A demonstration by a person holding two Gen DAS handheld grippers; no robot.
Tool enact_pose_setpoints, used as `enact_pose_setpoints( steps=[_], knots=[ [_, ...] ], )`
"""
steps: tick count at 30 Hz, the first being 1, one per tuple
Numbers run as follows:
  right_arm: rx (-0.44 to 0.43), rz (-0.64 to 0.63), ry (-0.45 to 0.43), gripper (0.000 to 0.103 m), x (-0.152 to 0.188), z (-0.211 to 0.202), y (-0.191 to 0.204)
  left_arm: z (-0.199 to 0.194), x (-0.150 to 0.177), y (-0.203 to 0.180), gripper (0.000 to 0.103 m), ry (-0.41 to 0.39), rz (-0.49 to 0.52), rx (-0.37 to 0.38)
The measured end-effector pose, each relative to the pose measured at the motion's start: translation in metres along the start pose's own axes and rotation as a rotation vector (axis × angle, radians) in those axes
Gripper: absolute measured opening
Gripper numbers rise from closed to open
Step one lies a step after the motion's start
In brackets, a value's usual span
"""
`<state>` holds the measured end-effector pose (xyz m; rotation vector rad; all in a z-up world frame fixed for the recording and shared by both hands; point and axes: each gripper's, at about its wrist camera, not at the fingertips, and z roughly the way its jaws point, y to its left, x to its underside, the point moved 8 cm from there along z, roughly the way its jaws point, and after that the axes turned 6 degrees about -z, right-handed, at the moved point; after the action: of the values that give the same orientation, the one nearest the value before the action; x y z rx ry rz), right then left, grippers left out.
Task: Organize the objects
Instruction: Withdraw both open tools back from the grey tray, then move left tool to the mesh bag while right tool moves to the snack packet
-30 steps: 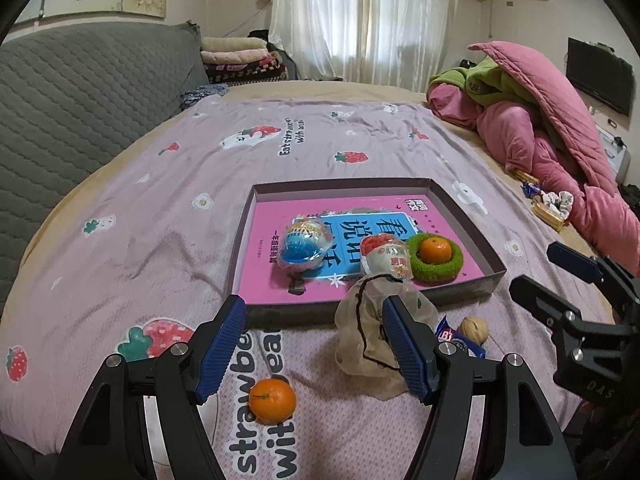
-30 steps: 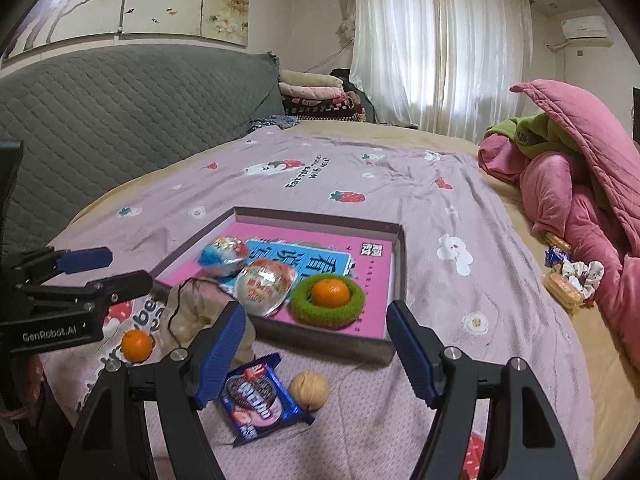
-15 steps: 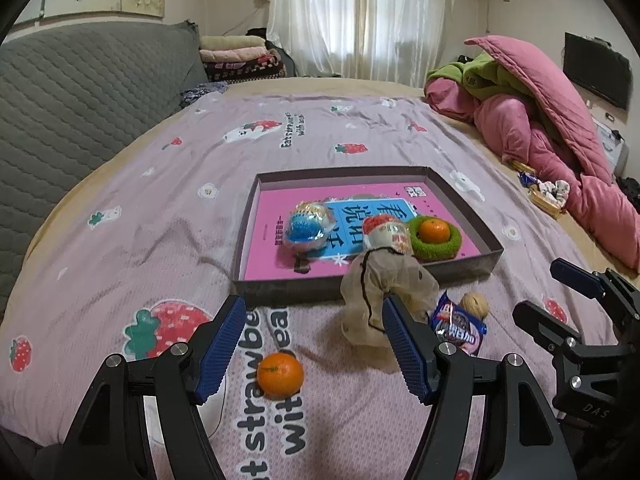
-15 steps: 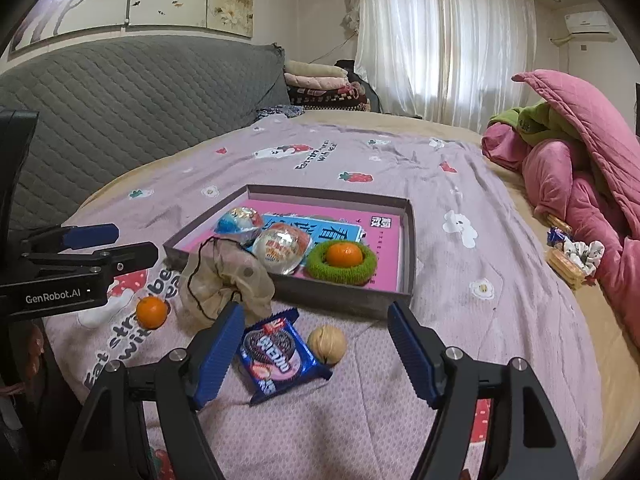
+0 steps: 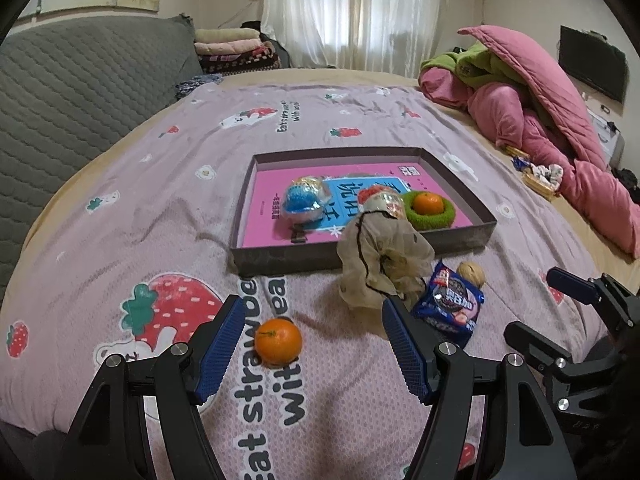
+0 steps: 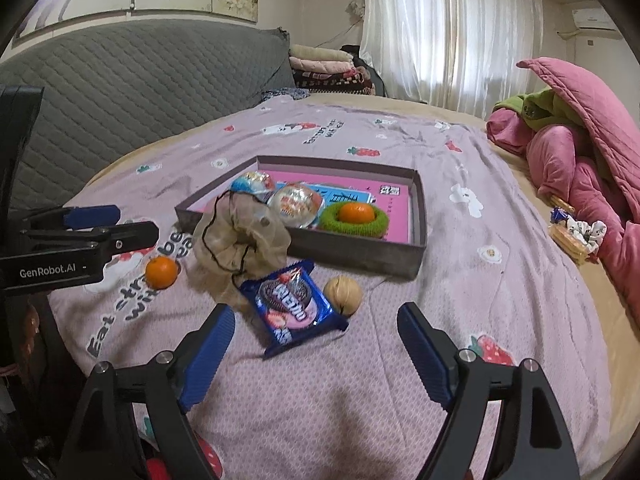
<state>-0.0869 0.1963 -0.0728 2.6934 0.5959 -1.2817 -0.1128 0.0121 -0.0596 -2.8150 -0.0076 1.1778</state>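
A loose orange (image 5: 279, 341) lies on the pink bedsheet between the fingers of my left gripper (image 5: 312, 312), nearer the left finger and untouched; that gripper is open. Beside it sit a beige mesh pouch (image 5: 380, 264), a blue Oreo packet (image 6: 292, 306) and a walnut (image 6: 343, 289). My right gripper (image 6: 316, 316) hovers just short of the packet, its jaws opening with nothing between the pads. Behind stands a dark tray (image 6: 360, 256) holding a pink book, two round toy capsules and a green ring with an orange in it.
A grey quilted headboard (image 5: 80, 92) runs along the left. A heap of pink and green quilts (image 6: 580, 148) fills the right, with small snacks (image 6: 576, 232) at its foot. Folded blankets (image 5: 236, 50) lie at the far end by the curtains.
Both grippers have come forward and lower toward the loose items. The orange now lies between the left fingers. The right jaws have spread wider.
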Motion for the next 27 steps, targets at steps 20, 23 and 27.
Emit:
enact_pose_setpoints(
  steps=[20,23,27],
  knots=[
    [-0.031,0.001,0.06,0.083,0.021,0.022,0.001,0.022,0.016,-0.01,0.072,0.043,0.011,0.032],
    [-0.043,0.012,0.076,0.083,0.022,0.029,-0.002,0.027,0.016,-0.012,0.072,0.05,0.011,0.037],
    [-0.055,0.017,0.097,0.083,0.025,0.039,-0.004,0.035,0.012,-0.015,0.072,0.055,0.006,0.045]
  ],
)
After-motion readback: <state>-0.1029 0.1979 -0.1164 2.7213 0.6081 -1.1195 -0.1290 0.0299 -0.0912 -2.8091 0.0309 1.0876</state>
